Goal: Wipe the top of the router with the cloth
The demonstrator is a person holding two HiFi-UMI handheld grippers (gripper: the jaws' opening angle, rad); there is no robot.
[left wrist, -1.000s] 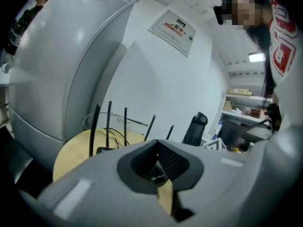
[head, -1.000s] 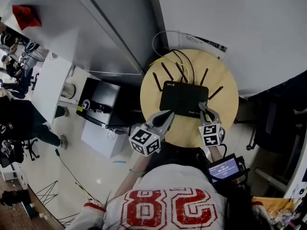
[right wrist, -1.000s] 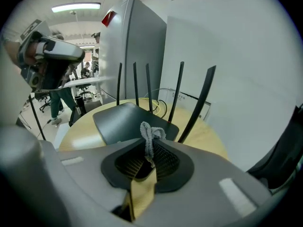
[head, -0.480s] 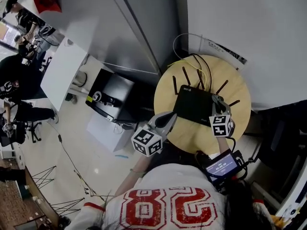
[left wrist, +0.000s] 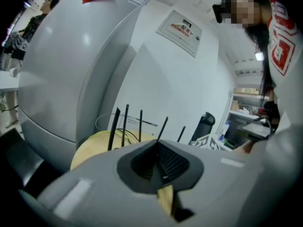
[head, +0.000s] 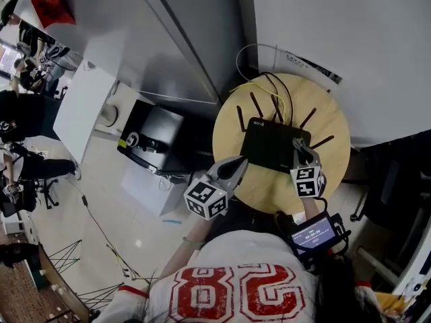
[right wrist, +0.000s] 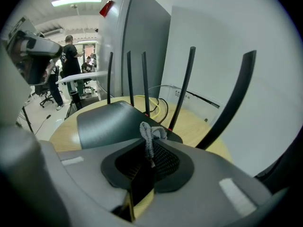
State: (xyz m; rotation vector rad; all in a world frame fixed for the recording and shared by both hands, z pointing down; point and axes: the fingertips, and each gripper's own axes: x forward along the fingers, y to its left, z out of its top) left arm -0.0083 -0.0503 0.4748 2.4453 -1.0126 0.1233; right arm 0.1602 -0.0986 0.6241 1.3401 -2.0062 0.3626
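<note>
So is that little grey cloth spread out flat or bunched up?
Bunched up: the grey cloth shows as a twisted wad pinched in the right gripper, at the flat black router edge.

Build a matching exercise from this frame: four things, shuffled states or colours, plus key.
Things:
1. left gripper
2. right gripper
3. router
4. table

States or colours:
A. black, antennas up
B. jaws shut on the grey cloth
C. round, pale wood
D. jaws together, nothing between them

Pairs: 1-D, 2-B, 3-A, 4-C
</note>
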